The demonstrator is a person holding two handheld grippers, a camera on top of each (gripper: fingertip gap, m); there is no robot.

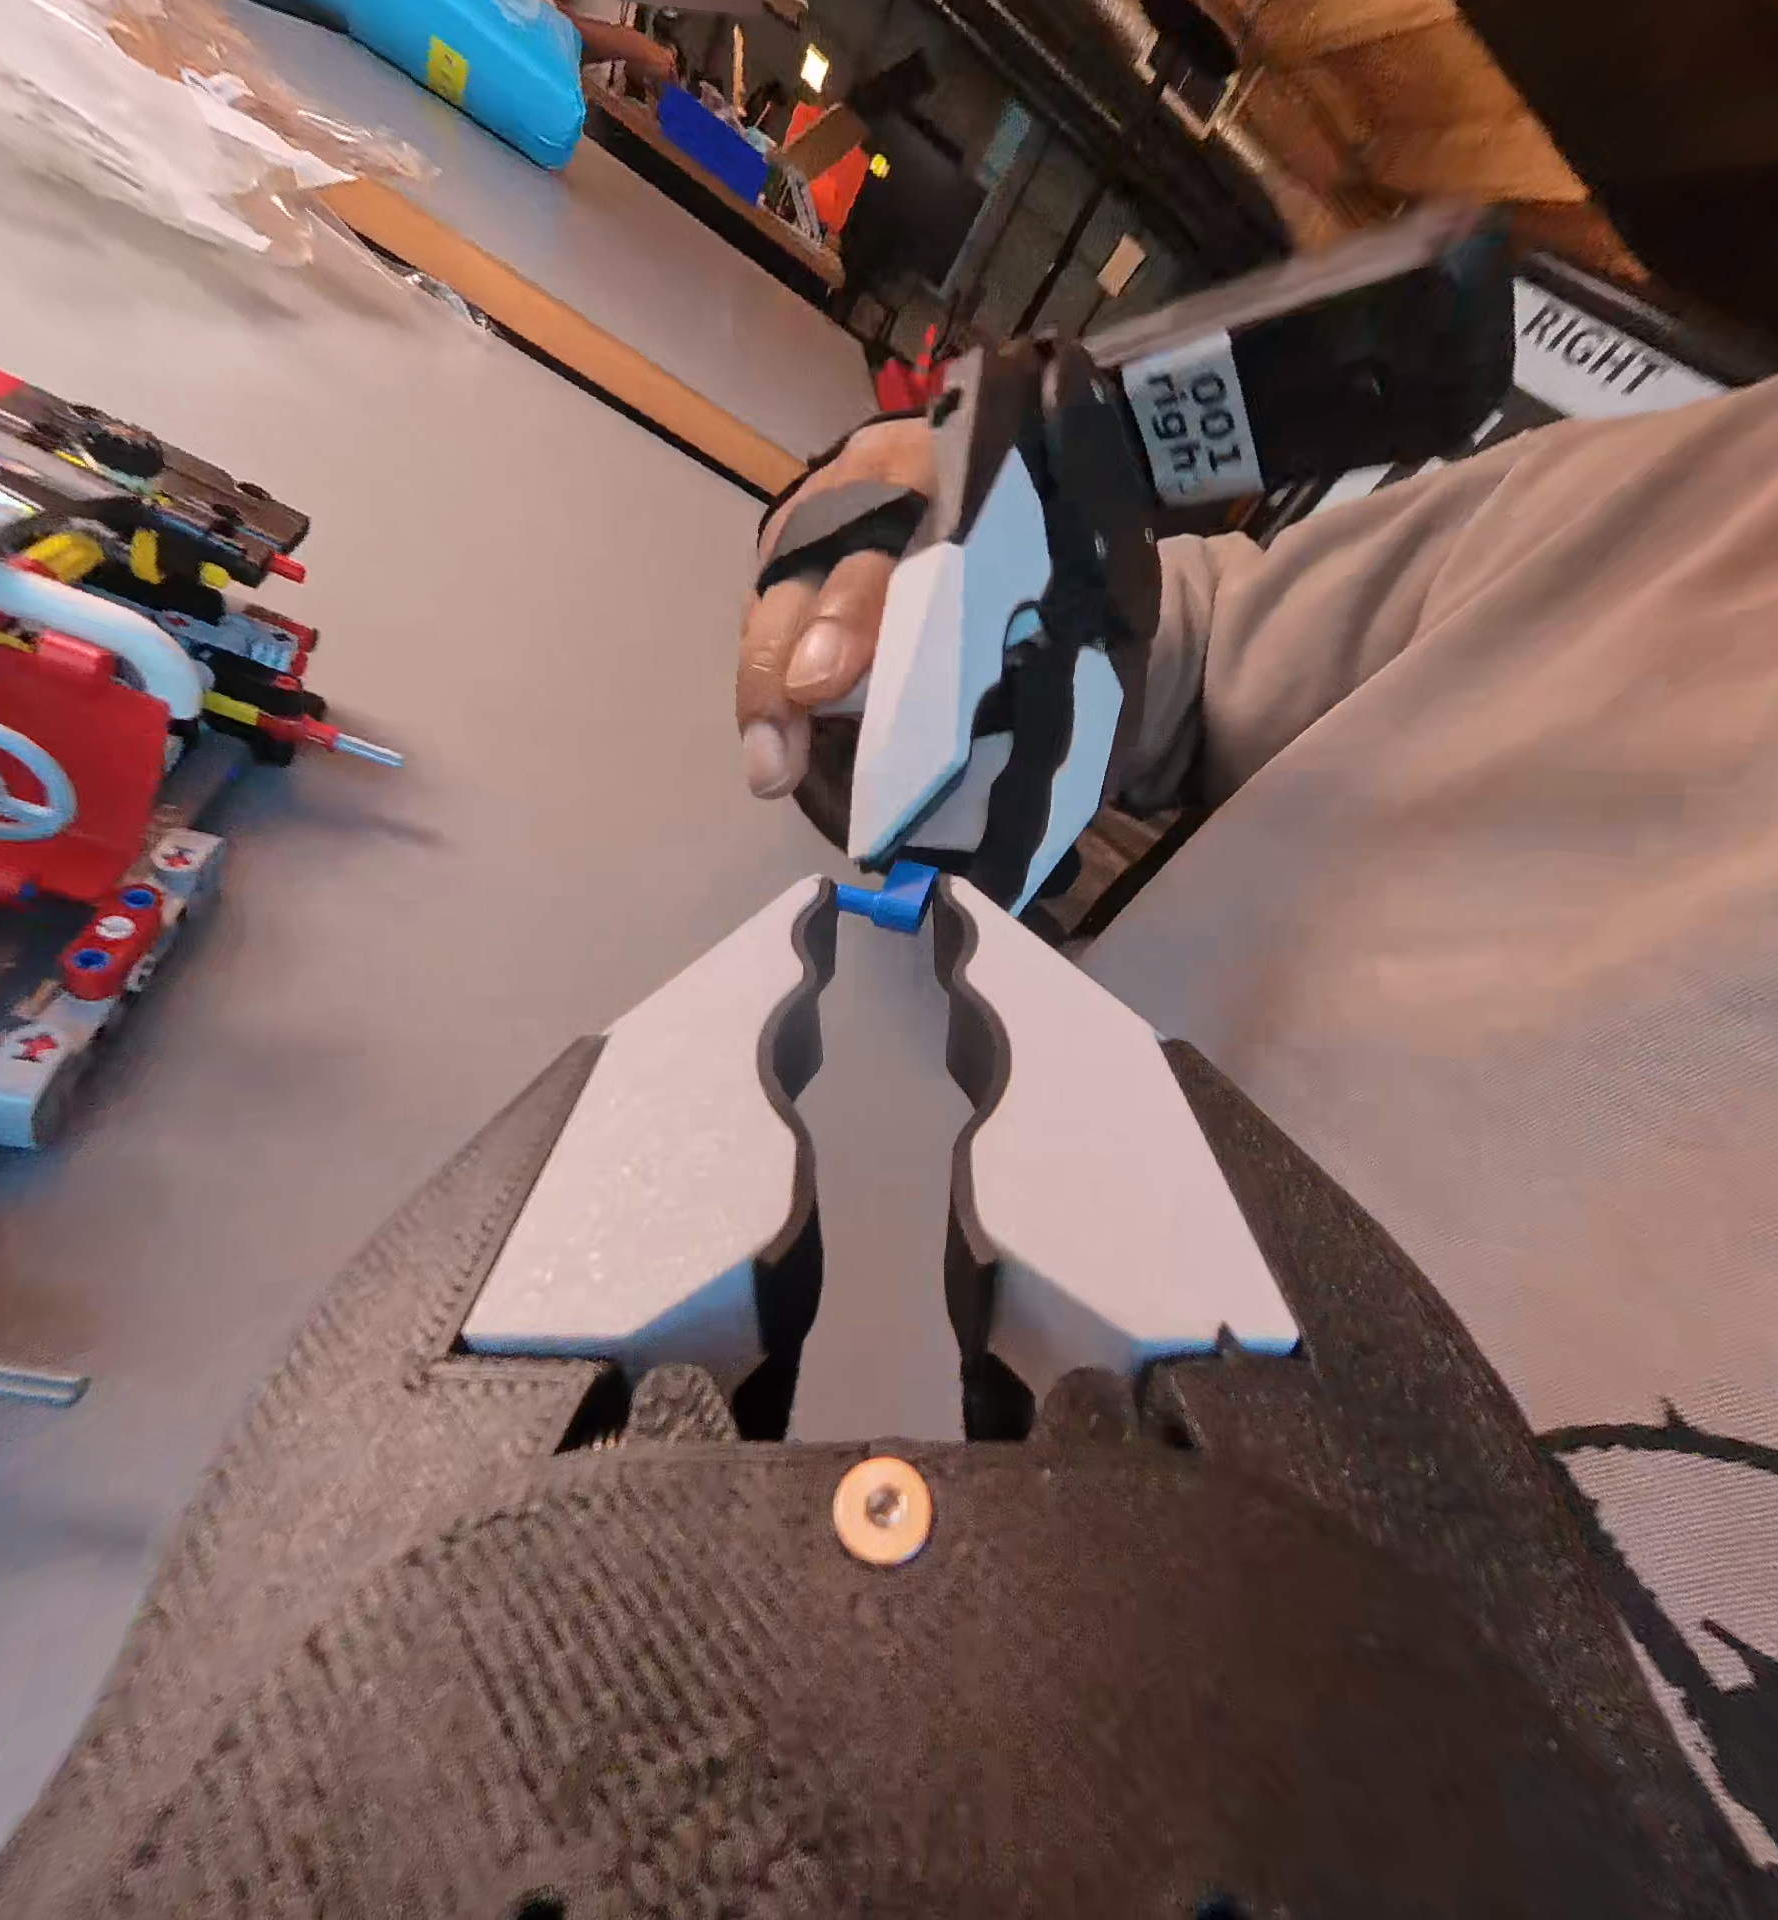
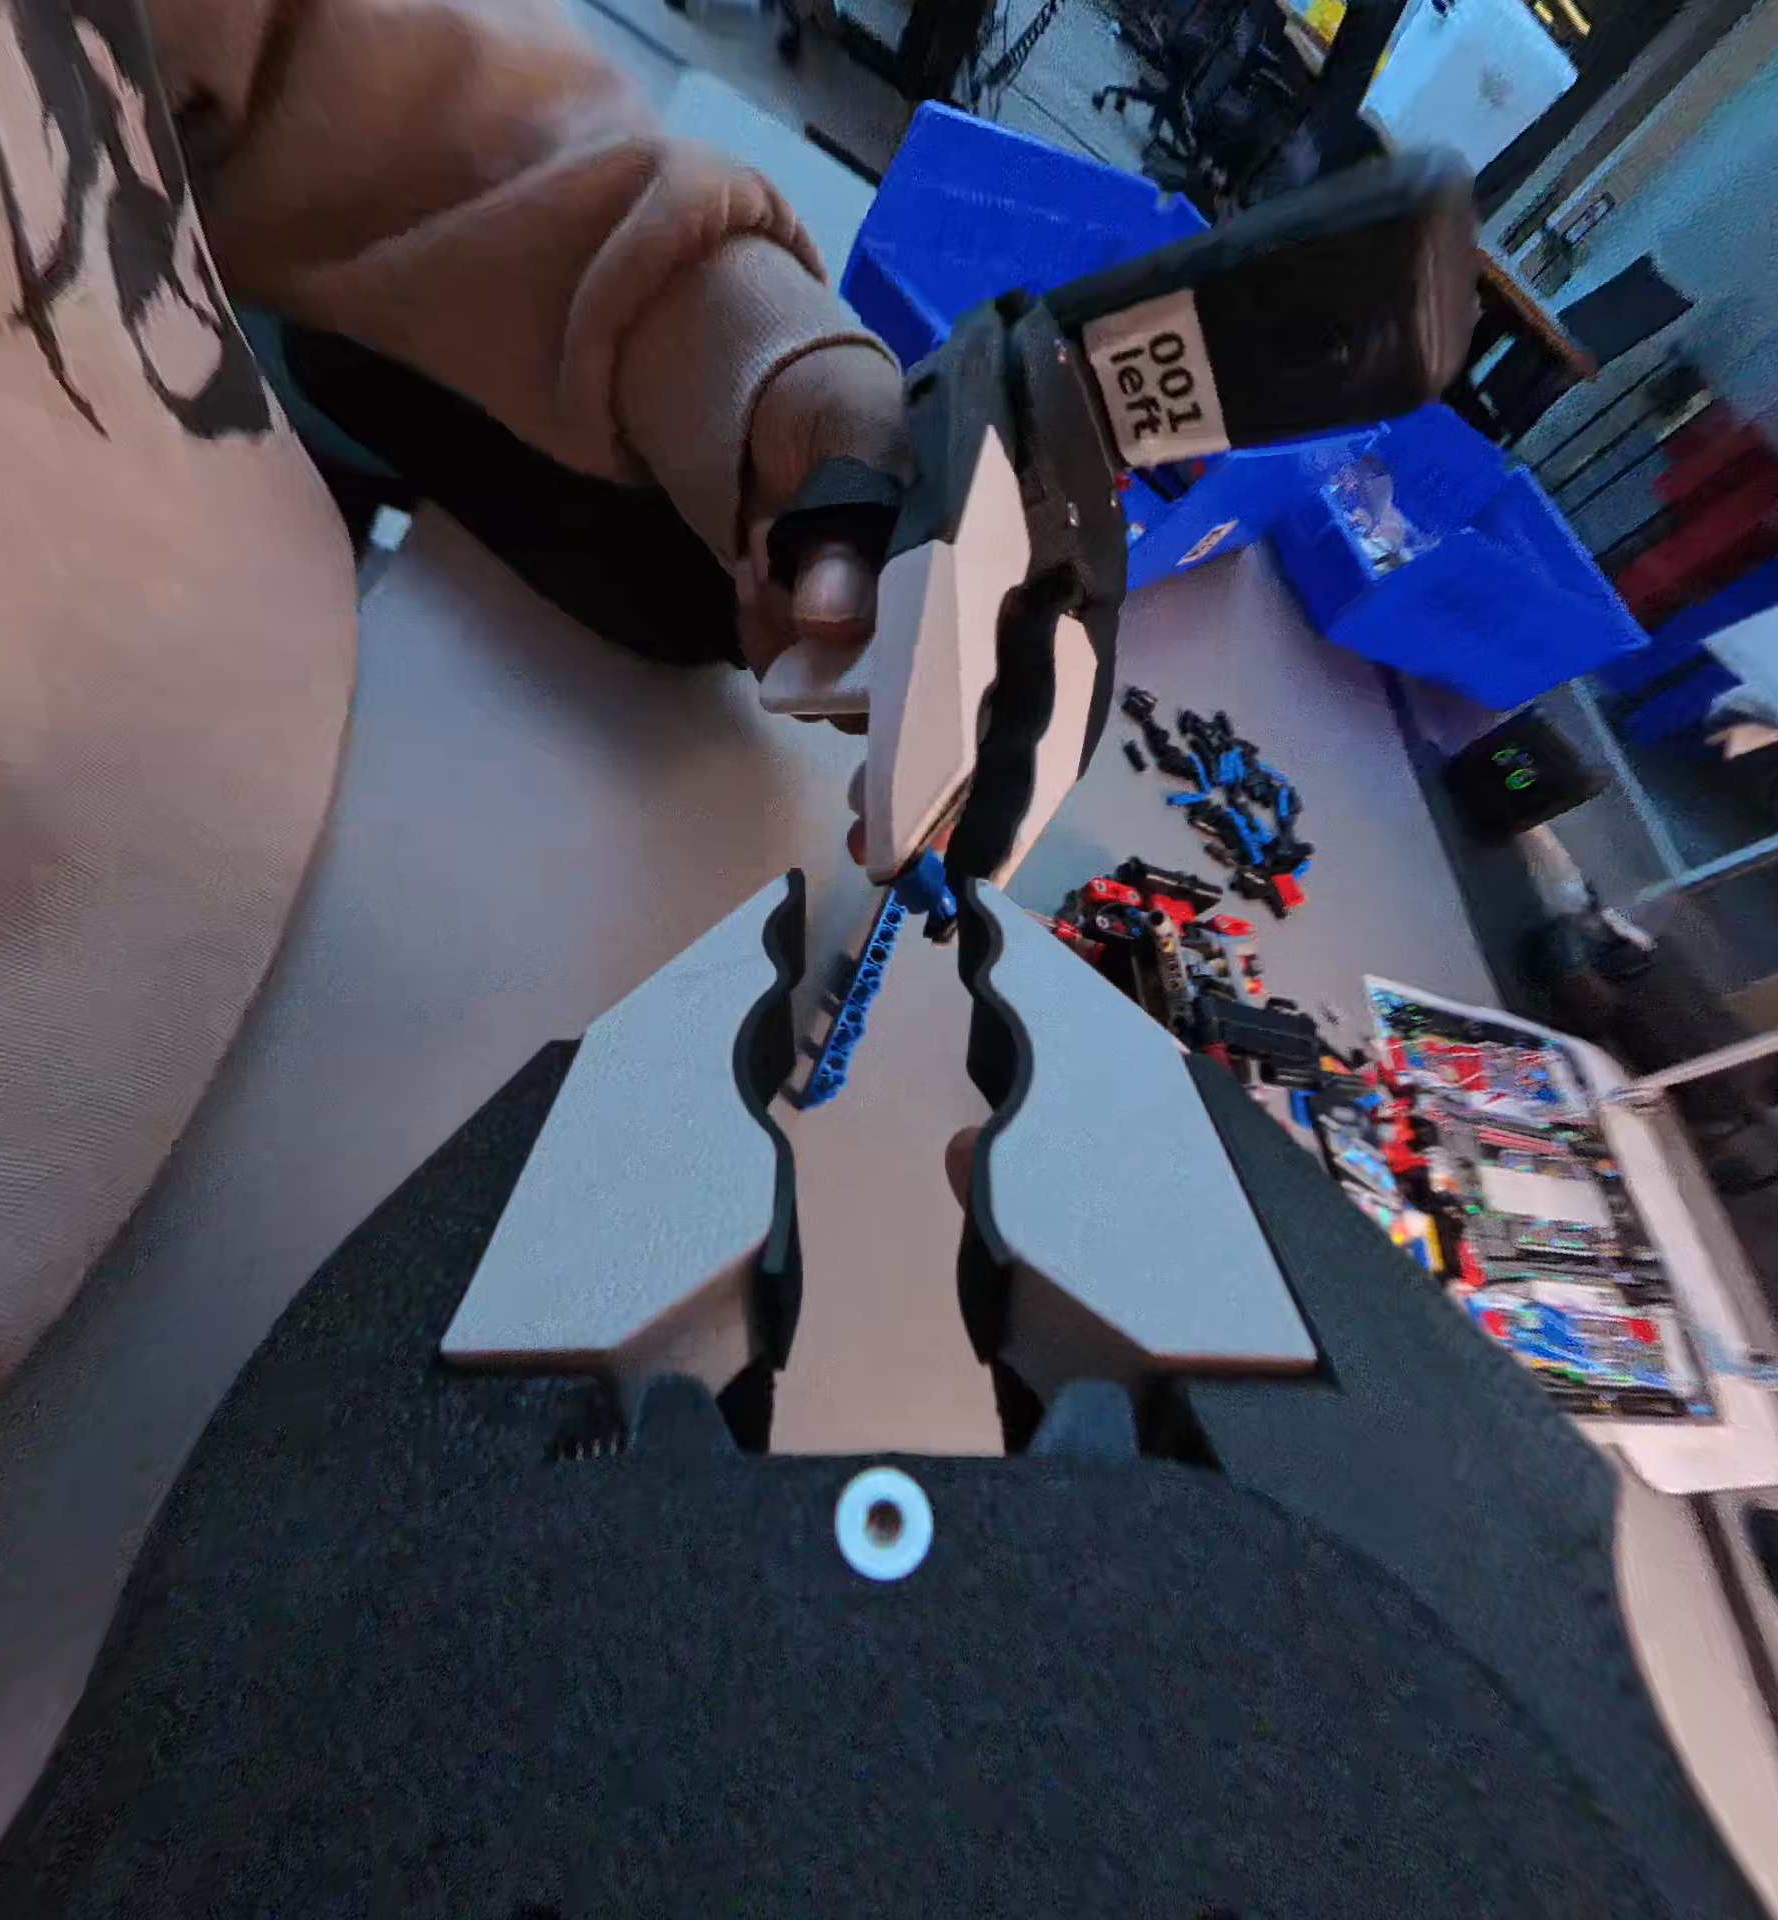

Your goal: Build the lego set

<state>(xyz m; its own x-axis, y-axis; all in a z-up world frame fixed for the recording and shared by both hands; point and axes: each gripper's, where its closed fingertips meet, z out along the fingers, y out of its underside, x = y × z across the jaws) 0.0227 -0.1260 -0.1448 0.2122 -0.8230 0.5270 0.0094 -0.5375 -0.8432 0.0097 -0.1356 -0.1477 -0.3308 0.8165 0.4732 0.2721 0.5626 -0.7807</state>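
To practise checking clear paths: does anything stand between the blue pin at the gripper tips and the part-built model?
Nothing visible: in the left wrist view only bare table lies between the blue pin and the part-built model.

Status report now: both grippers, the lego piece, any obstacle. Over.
Left gripper shut on blue pin, blue beam beside it. Right gripper tips at the pin, grip unclear. Nothing between them; car model off aside.

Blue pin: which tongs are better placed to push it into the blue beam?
Left, probably. The blue pin spans the tips of the left tongs in the left wrist view, seemingly gripped. The right tongs stand wider than the blue beam between them, so their hold looks loose.
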